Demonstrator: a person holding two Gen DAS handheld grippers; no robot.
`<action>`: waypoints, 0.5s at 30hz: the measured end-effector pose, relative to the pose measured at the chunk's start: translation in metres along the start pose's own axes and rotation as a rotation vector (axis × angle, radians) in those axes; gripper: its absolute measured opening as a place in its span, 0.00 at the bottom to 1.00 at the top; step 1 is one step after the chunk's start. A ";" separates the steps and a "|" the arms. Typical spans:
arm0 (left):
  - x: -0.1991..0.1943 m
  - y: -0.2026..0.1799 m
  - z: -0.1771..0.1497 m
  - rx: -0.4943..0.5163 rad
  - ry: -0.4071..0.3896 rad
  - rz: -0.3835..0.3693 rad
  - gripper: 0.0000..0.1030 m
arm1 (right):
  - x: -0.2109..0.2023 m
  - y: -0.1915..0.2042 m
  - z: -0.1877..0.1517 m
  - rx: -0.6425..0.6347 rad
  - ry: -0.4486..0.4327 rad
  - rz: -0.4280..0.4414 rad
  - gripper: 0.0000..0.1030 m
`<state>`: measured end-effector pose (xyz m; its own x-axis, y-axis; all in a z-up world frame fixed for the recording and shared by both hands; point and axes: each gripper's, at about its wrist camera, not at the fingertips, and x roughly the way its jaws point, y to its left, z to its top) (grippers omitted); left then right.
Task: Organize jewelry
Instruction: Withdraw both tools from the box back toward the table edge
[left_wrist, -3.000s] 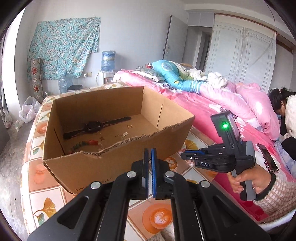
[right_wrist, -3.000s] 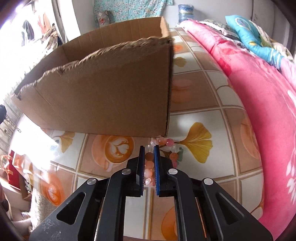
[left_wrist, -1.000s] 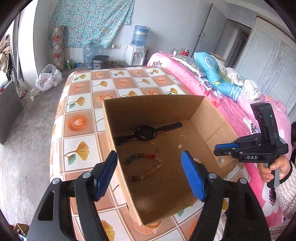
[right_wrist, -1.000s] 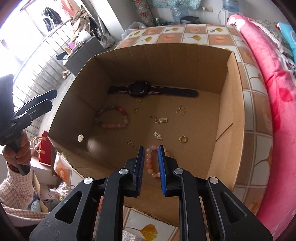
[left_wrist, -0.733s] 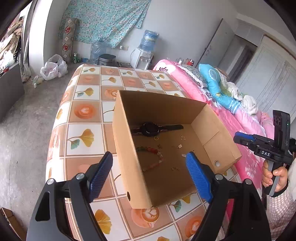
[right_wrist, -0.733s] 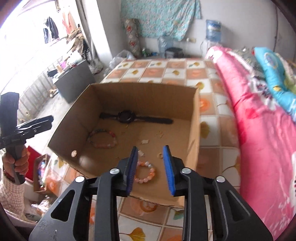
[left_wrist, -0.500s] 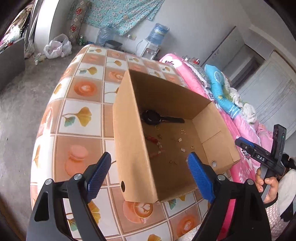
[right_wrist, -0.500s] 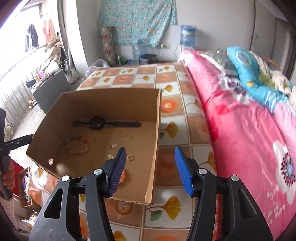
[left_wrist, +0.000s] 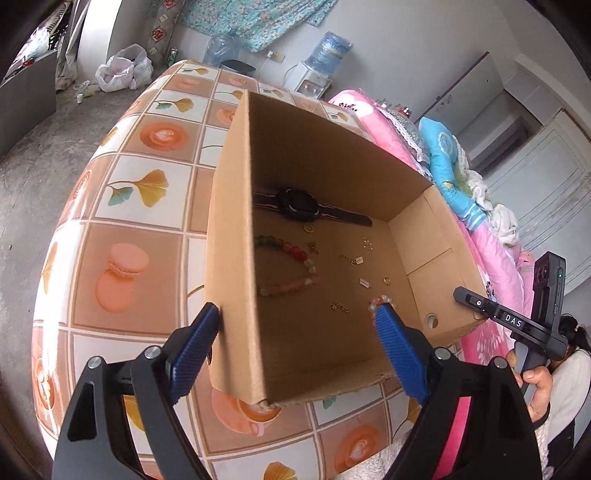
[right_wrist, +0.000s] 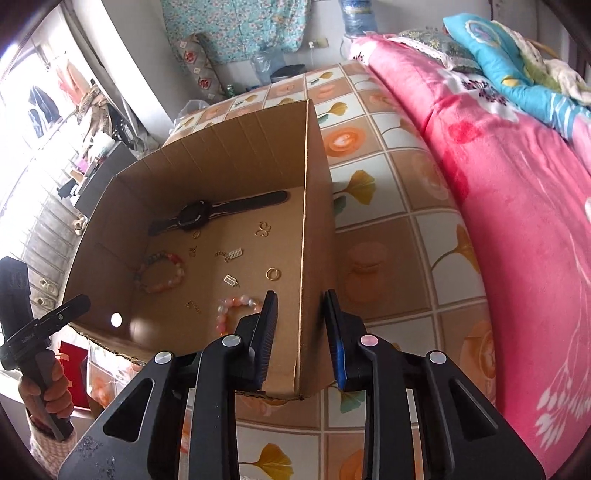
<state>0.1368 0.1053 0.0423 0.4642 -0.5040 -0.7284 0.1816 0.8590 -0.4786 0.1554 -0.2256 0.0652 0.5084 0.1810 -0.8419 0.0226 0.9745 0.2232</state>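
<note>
An open cardboard box (left_wrist: 236, 258) stands on the table. On its floor lie a black watch (left_wrist: 299, 206), a multicoloured bead bracelet (left_wrist: 291, 269), a pink bead bracelet (right_wrist: 232, 310), a gold ring (right_wrist: 272, 273) and small gold pieces. My left gripper (left_wrist: 299, 332) is wide open and straddles the box's left wall, one finger outside and one inside. My right gripper (right_wrist: 301, 321) straddles the right wall (right_wrist: 304, 258). Its jaws are closing, with a gap still showing between the pads and the cardboard. Each gripper also shows in the other's view, held by a hand.
The box sits near the front of a table (left_wrist: 129, 221) covered in a leaf-and-cup tile pattern. A bed with a pink blanket (right_wrist: 498, 184) runs along its right side. Bags (left_wrist: 122, 70) and a water dispenser (left_wrist: 314, 77) stand on the floor beyond.
The right gripper let the pink bracelet go into the box, swung right over the right wall, opened wide, then narrowed. The left gripper opened wider and sank over the left wall.
</note>
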 end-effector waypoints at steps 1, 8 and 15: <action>-0.004 0.000 -0.003 -0.005 0.002 -0.006 0.81 | -0.004 0.000 -0.004 -0.002 -0.002 0.002 0.25; -0.030 -0.002 -0.037 -0.026 -0.002 -0.033 0.81 | -0.024 -0.001 -0.035 0.014 -0.009 0.029 0.25; -0.032 -0.005 -0.059 -0.033 0.000 -0.040 0.81 | -0.024 -0.008 -0.051 0.039 -0.029 0.033 0.27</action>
<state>0.0698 0.1120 0.0386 0.4574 -0.5374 -0.7085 0.1713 0.8350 -0.5229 0.0988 -0.2307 0.0585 0.5343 0.2088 -0.8191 0.0386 0.9620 0.2704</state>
